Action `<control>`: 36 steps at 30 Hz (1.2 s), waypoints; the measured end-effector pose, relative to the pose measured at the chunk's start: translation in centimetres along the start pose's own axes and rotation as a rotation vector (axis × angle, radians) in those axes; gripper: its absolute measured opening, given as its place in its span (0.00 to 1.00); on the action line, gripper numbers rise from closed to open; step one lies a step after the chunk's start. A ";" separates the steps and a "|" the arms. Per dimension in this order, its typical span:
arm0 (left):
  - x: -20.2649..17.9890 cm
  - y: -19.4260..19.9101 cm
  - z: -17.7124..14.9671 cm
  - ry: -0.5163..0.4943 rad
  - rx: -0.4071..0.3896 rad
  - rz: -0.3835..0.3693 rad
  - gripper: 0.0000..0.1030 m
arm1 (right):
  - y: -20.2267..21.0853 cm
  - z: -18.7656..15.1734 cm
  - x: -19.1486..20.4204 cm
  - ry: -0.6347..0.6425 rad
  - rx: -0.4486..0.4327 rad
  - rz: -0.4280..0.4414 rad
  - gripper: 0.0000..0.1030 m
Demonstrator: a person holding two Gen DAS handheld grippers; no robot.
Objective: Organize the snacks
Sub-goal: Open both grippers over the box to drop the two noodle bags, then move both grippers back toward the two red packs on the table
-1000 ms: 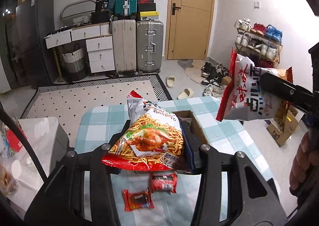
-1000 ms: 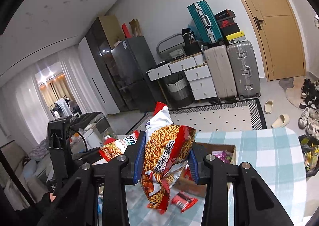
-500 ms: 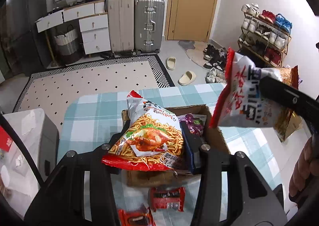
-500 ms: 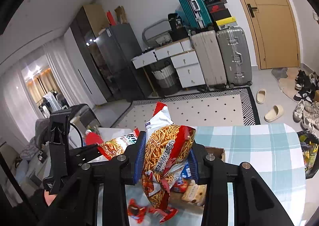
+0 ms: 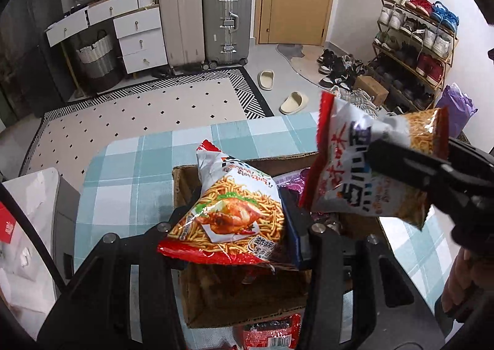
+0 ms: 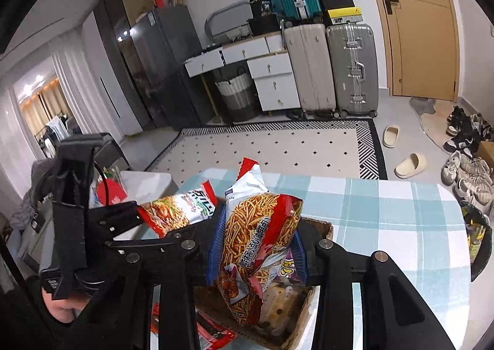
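My left gripper (image 5: 239, 226) is shut on a red and white noodle-snack bag with a roast chicken picture (image 5: 234, 214), held over an open cardboard box (image 5: 216, 294). That bag (image 6: 179, 208) also shows at the left of the right wrist view. My right gripper (image 6: 257, 245) is shut on a second noodle-snack bag (image 6: 259, 235), which hangs upright into the box (image 6: 321, 226). In the left wrist view this second bag (image 5: 364, 170) hangs at the right, over the box's far corner. Purple packets (image 6: 290, 269) lie inside the box.
The box stands on a table with a teal checked cloth (image 5: 132, 170). Small red packets (image 5: 271, 334) lie on the cloth in front of the box. A white side stand (image 5: 27, 204) is at the left. Suitcases (image 5: 227, 19), a rug and a shoe rack (image 5: 413, 41) lie beyond.
Both grippers have come forward and down with their bags. The box, earlier behind the bags, now lies right under them, and the red packets have slid to the bottom edge.
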State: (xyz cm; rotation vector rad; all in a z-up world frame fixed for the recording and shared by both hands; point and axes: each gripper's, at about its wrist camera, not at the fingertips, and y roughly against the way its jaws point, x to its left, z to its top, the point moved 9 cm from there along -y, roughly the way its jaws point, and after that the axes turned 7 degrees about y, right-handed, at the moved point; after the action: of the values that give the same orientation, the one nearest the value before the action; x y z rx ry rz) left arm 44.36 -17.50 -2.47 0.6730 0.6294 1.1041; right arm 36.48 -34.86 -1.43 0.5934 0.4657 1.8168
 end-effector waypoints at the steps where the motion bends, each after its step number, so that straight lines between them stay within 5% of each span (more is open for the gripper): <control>1: 0.1 -0.2 -0.1 -0.002 0.005 -0.001 0.42 | -0.3 -0.2 -0.1 0.000 0.005 -0.001 0.37; 17: -0.8 -2.5 -1.6 -0.027 0.047 0.005 0.47 | -2.4 -2.0 -1.2 -0.010 0.046 -0.012 0.42; 22: -1.2 0.1 -1.6 -0.048 -0.010 0.024 0.70 | -0.4 -1.8 -1.1 -0.014 0.008 -0.019 0.50; 36: -2.6 9.7 -3.1 -0.111 -0.142 0.074 0.76 | 6.7 -2.7 1.6 0.003 -0.061 -0.011 0.63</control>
State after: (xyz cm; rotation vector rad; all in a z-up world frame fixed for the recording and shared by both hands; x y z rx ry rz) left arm 35.55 -16.49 3.20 0.6341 0.4301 1.1598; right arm 29.34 -35.45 0.62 0.5453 0.4129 1.8155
